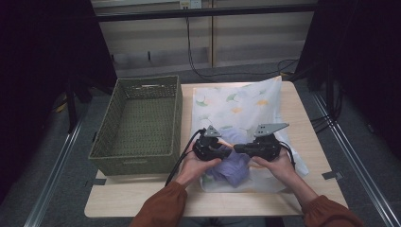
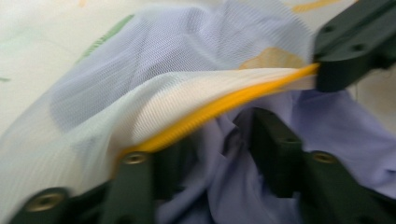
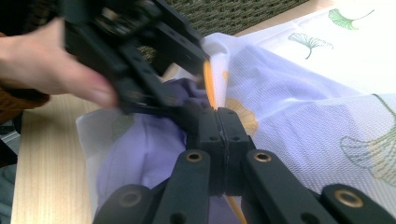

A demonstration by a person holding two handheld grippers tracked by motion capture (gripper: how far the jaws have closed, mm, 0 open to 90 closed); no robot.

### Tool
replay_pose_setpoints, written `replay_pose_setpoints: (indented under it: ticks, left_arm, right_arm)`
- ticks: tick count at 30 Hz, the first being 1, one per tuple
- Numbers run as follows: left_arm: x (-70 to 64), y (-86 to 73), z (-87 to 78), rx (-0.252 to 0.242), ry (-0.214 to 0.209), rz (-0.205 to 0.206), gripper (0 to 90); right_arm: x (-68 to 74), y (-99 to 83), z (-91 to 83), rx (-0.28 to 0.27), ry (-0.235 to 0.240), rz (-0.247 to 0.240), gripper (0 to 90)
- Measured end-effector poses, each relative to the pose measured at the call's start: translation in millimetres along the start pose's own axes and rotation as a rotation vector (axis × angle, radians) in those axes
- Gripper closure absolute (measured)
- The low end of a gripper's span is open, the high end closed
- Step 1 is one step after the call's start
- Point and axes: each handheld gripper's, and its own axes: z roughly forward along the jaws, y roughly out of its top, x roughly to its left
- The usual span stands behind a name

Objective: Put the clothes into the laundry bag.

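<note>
A: High view sits above the person's side, facing forward and down; it takes in the whole pale wooden tabletop, the green woven rectangular basket and the floor beyond.

B: And the two riding cameras?

A: Left gripper view looks along its own jaws, pressed very close to the white mesh laundry bag with leaf print and yellow-edged opening. Right gripper view is close too, angled across the bag toward the basket's side.

B: Overlap?

A: All three share the bag's yellow-edged opening; each riding camera catches the other gripper.
</note>
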Motion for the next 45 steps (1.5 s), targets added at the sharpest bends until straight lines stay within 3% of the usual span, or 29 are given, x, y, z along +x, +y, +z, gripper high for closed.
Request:
replay_pose_setpoints:
  ticks: [2,5,8,13,15,17,20,23,25,31,34,38,41,45]
  left_arm:
    - [-8.5,-1.3,-11.0,-0.008,0.025,0.043,47.6]
    - [-10.9,-4.3,-22.2,-0.026,0.032,0.051,44.3]
    - [-10.8,-7.8,-34.0,-0.052,0.000,0.047,41.3]
    - [-20.0,-14.2,-45.8,-0.019,-0.021,0.098,46.1]
    - [-23.3,-19.7,-47.3,-0.034,-0.040,0.107,47.9]
    - [-24.5,-25.7,-45.8,-0.034,-0.067,0.084,47.2]
    - [-26.6,-32.1,-37.9,-0.015,-0.093,0.087,43.3]
    - [-27.3,-35.0,-30.5,0.003,-0.113,0.112,41.1]
    - [-27.2,-38.2,-25.0,0.041,-0.118,0.131,39.4]
    - [-31.9,-41.8,-20.3,0.063,-0.118,0.152,35.4]
    - [-30.5,-43.9,-16.7,0.096,-0.137,0.155,33.9]
    - [-33.5,-46.9,-10.7,0.141,-0.131,0.203,32.5]
    - [-34.7,-48.5,-6.6,0.138,-0.124,0.204,32.6]
    - [-35.1,-50.1,-5.7,0.142,-0.096,0.250,39.4]
  right_arm:
    - [-0.6,-0.3,0.3,0.001,-0.003,-0.001,90.0]
    - [-3.0,-1.6,2.8,0.005,-0.010,0.007,90.0]
    - [-2.9,-1.5,3.5,0.007,-0.012,0.003,90.0]
    - [-3.8,-1.2,2.7,0.004,-0.009,0.006,90.0]
    - [-3.1,-0.8,2.5,0.005,-0.012,0.005,90.0]
    - [-2.2,0.1,1.9,0.003,-0.011,0.001,90.0]
    - [-2.8,0.1,2.5,0.005,-0.014,0.002,90.0]
    - [-2.3,-0.1,3.4,0.008,-0.009,-0.001,90.0]
    - [-2.1,0.0,3.6,0.007,-0.008,-0.002,90.0]
    - [-1.9,-0.4,4.7,0.015,-0.007,-0.005,90.0]
    - [-1.8,-0.5,5.2,0.015,-0.001,-0.007,90.0]
    - [-1.1,-0.3,6.3,0.019,0.001,-0.008,90.0]
    - [-0.7,-0.2,6.7,0.022,-0.001,-0.010,90.0]
    - [-0.5,-0.3,7.0,0.023,-0.001,-0.009,90.0]
